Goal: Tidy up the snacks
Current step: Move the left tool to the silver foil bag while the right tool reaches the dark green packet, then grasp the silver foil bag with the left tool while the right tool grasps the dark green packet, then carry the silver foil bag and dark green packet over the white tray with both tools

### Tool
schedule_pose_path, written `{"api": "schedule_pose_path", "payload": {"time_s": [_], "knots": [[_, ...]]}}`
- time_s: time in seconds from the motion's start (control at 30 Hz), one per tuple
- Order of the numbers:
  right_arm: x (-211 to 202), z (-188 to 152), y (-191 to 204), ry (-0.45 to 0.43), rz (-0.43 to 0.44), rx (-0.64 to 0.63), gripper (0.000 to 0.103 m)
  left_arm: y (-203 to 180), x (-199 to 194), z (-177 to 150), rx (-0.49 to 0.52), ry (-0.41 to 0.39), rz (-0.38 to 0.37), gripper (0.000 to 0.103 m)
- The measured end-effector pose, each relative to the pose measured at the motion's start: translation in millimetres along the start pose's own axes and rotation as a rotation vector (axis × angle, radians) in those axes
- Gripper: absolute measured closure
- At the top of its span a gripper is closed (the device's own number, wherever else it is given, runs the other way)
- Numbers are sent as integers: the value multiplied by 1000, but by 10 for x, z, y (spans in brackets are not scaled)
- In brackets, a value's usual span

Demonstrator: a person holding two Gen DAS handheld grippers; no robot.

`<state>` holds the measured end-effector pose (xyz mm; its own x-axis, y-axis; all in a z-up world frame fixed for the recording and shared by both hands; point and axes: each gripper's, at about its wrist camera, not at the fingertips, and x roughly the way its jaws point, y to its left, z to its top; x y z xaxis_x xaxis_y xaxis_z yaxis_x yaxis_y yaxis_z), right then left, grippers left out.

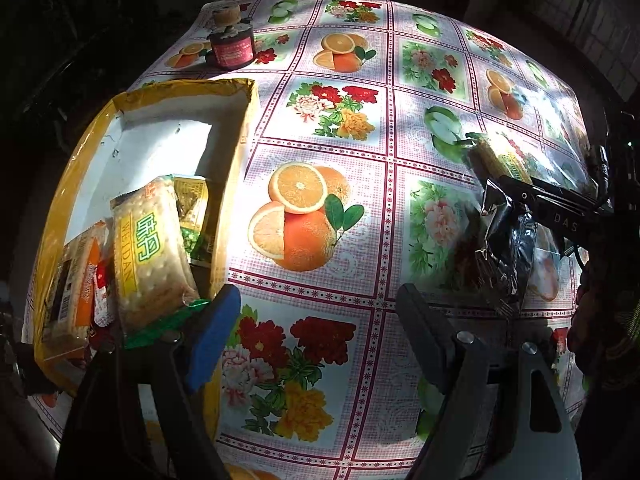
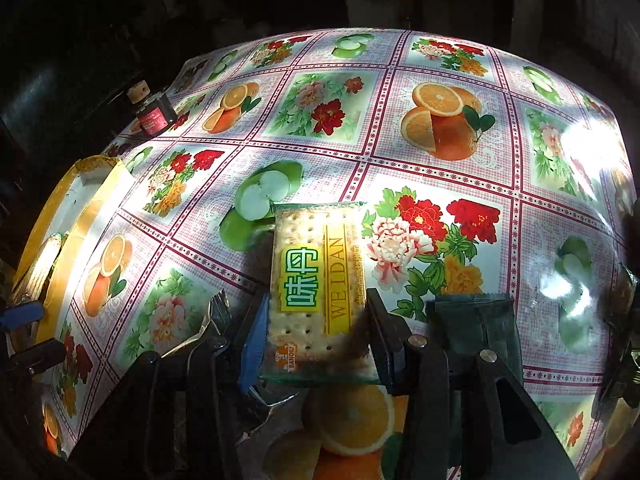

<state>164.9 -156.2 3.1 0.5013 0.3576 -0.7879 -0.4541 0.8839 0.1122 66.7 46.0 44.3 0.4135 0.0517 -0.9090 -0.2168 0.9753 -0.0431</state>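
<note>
Nearest, the right gripper (image 2: 316, 320) pinches a Weidan cracker pack (image 2: 316, 276) above the surface (image 2: 440, 184), the left gripper (image 1: 320, 320) hangs spread beside the yellow box (image 1: 236, 184) holding another cracker pack (image 1: 150, 256) and assorted snack packets (image 1: 80, 280).

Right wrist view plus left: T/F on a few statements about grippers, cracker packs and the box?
1. The right gripper is shut on a Weidan cracker pack. True.
2. The left gripper holds a snack. False: its jaws stand open with only the tablecloth between them.
3. The yellow-rimmed box already holds a second Weidan cracker pack. True.
4. The small dark jar with a cork stopper stands inside the box. False: it stands on the tablecloth beyond the box.
5. The held pack's label faces the right wrist camera. True.
</note>
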Motion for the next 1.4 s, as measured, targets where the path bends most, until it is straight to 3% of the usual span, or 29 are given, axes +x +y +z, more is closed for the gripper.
{"api": "schedule_pose_path", "payload": {"time_s": [0.13,0.2,0.27,0.33,0.43,0.57,0.77,0.87,1.2,1.3,1.33,1.4], "knots": [[-224,-446,353,39,91,-60,55,-10,-34,-51,-2,-3,-11,22],[-425,-620,403,-11,118,-45,52,-6,-57,-83,0,-8,-7,22],[-613,-695,243,-87,85,30,40,17,-75,-116,-1,-9,-5,22],[-732,-726,-15,-136,25,119,40,46,-97,-150,-5,-10,-2,22],[-772,-741,-387,-136,-14,219,40,56,-134,-227,14,-16,-1,22],[-719,-682,-602,-130,-53,236,39,-71,-178,-399,120,-28,-37,22],[-552,-504,-684,-116,-105,188,39,-437,-252,-640,370,-48,-147,23],[-462,-390,-707,-114,-141,161,39,-607,-290,-739,474,-74,-151,23],[-257,-309,-687,-80,-173,117,38,-918,-64,-759,605,-38,-145,21],[-266,-336,-663,-84,-187,106,47,-1022,1,-836,651,-25,-119,21],[-276,-345,-656,-87,-191,105,58,-1043,39,-867,664,-15,-110,21],[-296,-370,-649,-89,-179,109,59,-1031,31,-891,658,-31,-119,21]]}}
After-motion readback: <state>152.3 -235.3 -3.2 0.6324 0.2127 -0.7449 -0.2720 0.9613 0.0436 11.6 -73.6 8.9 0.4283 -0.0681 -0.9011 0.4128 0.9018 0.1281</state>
